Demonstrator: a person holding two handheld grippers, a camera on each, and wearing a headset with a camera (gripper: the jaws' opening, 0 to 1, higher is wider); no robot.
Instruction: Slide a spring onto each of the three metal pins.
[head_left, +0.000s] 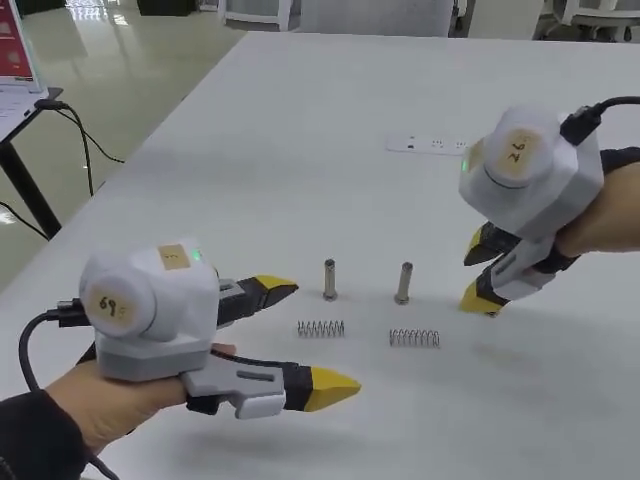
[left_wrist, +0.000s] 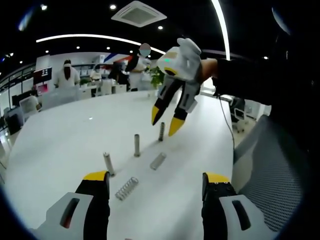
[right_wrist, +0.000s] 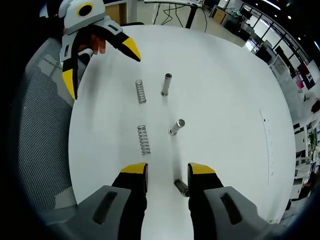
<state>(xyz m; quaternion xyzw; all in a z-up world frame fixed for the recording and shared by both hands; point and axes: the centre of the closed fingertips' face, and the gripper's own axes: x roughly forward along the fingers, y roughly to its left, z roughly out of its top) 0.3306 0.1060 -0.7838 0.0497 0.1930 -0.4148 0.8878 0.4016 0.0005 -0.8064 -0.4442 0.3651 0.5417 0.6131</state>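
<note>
While apparently between pickups, left gripper (right_wrist: 102, 71) fingers spread wide, empty, well left of middle pin (head_left: 403, 283); right gripper (head_left: 472, 282) fingers narrowly parted, empty, just right, over sprung pin (right_wrist: 181, 187); loose spring (head_left: 414, 338) just before it, handy for next loading.

White left gripper (head_left: 320, 335) and right gripper (head_left: 470, 280), black jaws tipped yellow.
The left carries a round tan sticker (head_left: 110, 305) marked "69", a green light (head_left: 196, 256), a black cable (head_left: 35, 335) at 9 o'clock and a dark sleeve (head_left: 30, 440) behind; the right is marked "26", cable at 1 o'clock.
</note>
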